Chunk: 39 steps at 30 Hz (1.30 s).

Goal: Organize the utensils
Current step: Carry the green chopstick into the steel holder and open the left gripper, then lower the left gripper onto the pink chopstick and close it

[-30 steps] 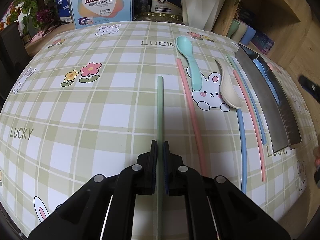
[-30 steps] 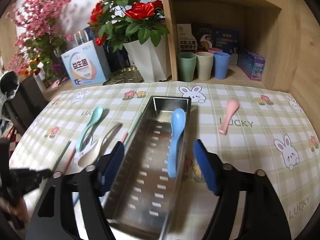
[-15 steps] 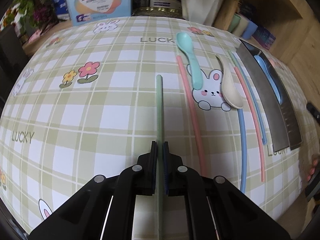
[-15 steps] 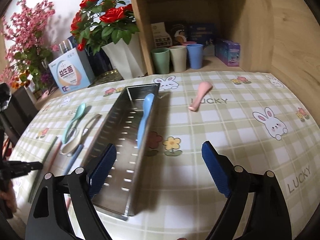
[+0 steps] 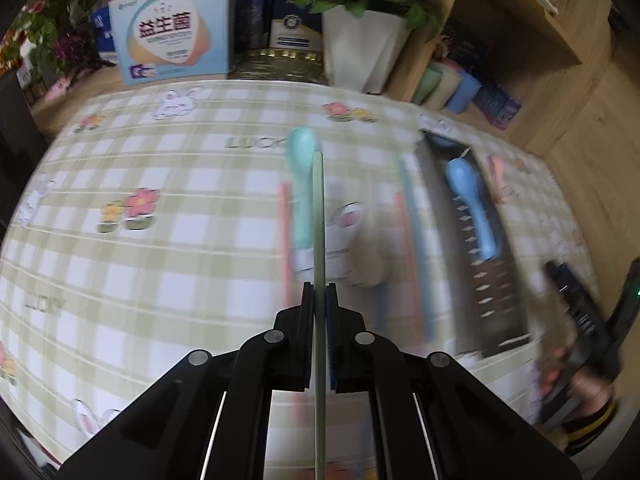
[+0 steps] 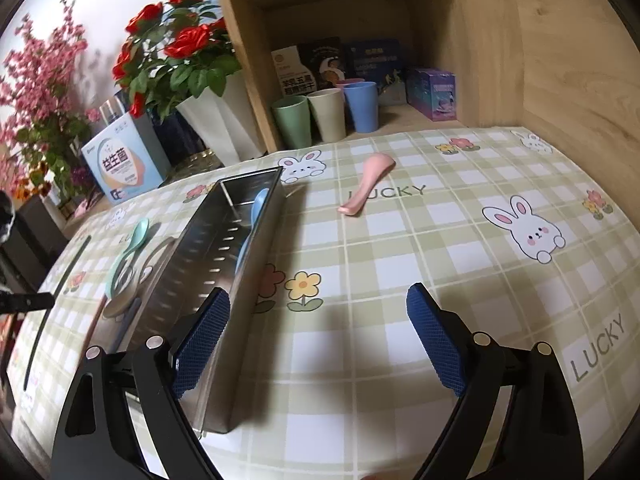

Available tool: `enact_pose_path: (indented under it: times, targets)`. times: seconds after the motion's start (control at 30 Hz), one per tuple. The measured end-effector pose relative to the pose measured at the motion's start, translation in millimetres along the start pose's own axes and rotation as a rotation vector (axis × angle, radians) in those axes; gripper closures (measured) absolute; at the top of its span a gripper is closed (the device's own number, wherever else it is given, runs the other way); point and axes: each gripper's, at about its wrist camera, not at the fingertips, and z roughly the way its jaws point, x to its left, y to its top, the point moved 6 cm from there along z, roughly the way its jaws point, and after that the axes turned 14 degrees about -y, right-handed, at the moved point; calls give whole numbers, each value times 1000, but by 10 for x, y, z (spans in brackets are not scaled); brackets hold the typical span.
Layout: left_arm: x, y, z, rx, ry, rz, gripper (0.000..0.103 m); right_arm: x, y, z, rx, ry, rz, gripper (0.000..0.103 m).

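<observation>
One green chopstick (image 5: 318,216), clamped in left gripper (image 5: 319,300); long axis running straight away from the camera, far tip over the teal spoon (image 5: 301,184), near end passing out of frame at the bottom. Lifted off the checked cloth (image 5: 180,240).

Right gripper (image 6: 318,332): jaws just opened wide, nothing between them, over the cloth just right of the tray (image 6: 224,264).

Tray: steel, perforated, long axis near to far. Blue spoon (image 5: 470,204) inside, bowl toward the far end.

Left view only: pink and blue chopsticks left of the tray, blurred, lying parallel to it; a hand (image 5: 576,384) holding the right gripper at the right edge.

Right view only: pink spoon (image 6: 368,182) on the cloth right of the tray, bowl far, handle toward near-left; green, beige and blue cups (image 6: 326,114) in a wooden shelf (image 6: 480,40).

Writing: "LUCKY" printed on cloth, several places. Box (image 5: 176,28) at far left with Chinese characters, small print unreadable.
</observation>
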Motion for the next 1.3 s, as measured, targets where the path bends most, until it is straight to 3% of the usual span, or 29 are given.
enact_pose_path:
  times: [0.33,0.5,0.8,1.17,1.3]
  targets:
    - [-920,389,596,49,-70,61,98,-169,8,94,30,-11,68,16]
    - [-1179,548,993,84,-81,28,98,-253,9,96,42,5,101,16]
    - [-1260,518,1553,184,-28,14,98,-376,-29,132,76,33,155,16]
    - [-1201,512,1752,228,20,22,97,-376,-27,102,80,32,157,16]
    - [-1275,532,1670,220,-12,53,96,-374,-16,54,80,34,159,16]
